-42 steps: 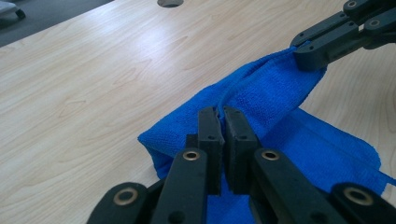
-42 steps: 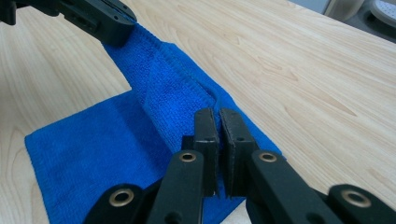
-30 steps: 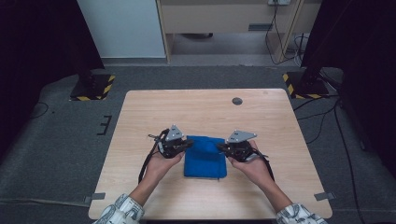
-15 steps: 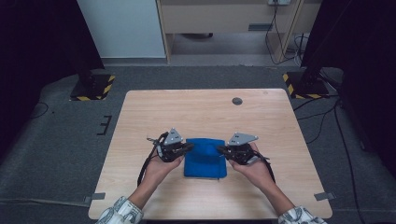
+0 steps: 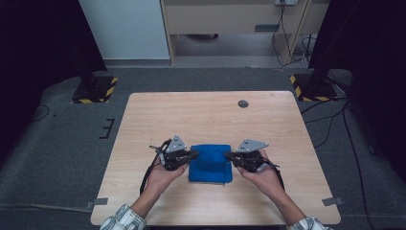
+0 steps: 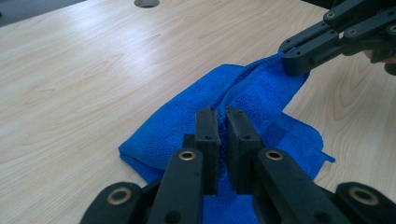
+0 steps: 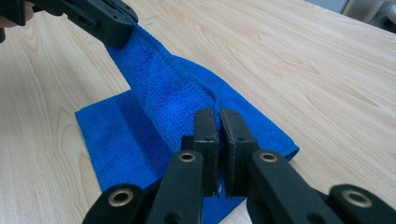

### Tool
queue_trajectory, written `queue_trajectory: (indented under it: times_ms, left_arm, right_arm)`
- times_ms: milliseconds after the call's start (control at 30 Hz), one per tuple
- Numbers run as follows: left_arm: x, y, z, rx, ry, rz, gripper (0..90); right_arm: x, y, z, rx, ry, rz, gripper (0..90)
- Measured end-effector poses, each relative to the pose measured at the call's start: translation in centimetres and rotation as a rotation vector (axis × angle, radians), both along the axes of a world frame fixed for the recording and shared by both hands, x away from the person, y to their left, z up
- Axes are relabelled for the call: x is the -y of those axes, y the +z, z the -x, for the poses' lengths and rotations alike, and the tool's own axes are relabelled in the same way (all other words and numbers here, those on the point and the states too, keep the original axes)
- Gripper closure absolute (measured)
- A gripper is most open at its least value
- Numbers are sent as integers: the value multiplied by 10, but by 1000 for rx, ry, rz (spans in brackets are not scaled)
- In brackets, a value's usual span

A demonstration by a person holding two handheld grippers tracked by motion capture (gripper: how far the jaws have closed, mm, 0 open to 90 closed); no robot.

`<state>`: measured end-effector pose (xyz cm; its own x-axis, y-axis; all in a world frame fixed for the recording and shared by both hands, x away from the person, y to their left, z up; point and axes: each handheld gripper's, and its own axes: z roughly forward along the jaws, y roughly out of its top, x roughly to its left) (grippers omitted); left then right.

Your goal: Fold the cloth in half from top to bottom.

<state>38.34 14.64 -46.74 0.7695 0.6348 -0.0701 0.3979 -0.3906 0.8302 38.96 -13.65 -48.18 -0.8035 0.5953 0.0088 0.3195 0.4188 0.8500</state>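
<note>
1. I'm sitting at the console looking down at the table (image 5: pixel 158 115), and the blue cloth (image 5: pixel 210 164) is lying near the front edge, about centred, between the two hands.

2. The left gripper (image 5: pixel 187 155) is pinching the cloth's left edge. In the left gripper view the jaws are standing almost together with a ridge of cloth (image 6: pixel 261 93) squeezed between them, so I'm calling that clamped on the cloth.

3. The right gripper (image 5: pixel 231 156) is doing the mirror job on the right edge. In the right gripper view the jaws are also nearly together with the hem of the cloth (image 7: pixel 177 88) running up into the gap, so that one's clamped on it too.

4. Done so far, as I'm reading it: the cloth is already looking folded at least once. It's a compact rectangle with layers showing, and a lower layer is lying flat on the wood under the raised part.

5. In progress: both grips are lifting the top edge a little off the table. The part between the grippers is standing up as a ridge while the rest is lying flat.

6. Left to do, I'm guessing: carrying that edge over for another fold, laying it flat, then letting go. Can't tell which way it's going.

7. The small dark disc (image 5: pixel 243 103) at the far side is sitting well apart from everything.
</note>
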Motion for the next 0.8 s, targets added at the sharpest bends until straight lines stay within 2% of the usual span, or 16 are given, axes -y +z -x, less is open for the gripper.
queue_trajectory:
  times_ms: [100,233,500,800]
  left_arm:
    - [1,-3,1,-8,-6,-5,840]
    - [-1,-5,4,3,-4,-24,838]
    - [-8,-15,10,-34,-2,-23,826]
    - [-7,-25,15,-45,-17,-56,797]
  right_arm:
    - [1,-1,1,-6,-1,1,861]
    - [2,1,4,-4,6,2,858]
    - [-1,-4,13,-11,25,11,855]
    - [0,-15,19,-38,27,21,844]
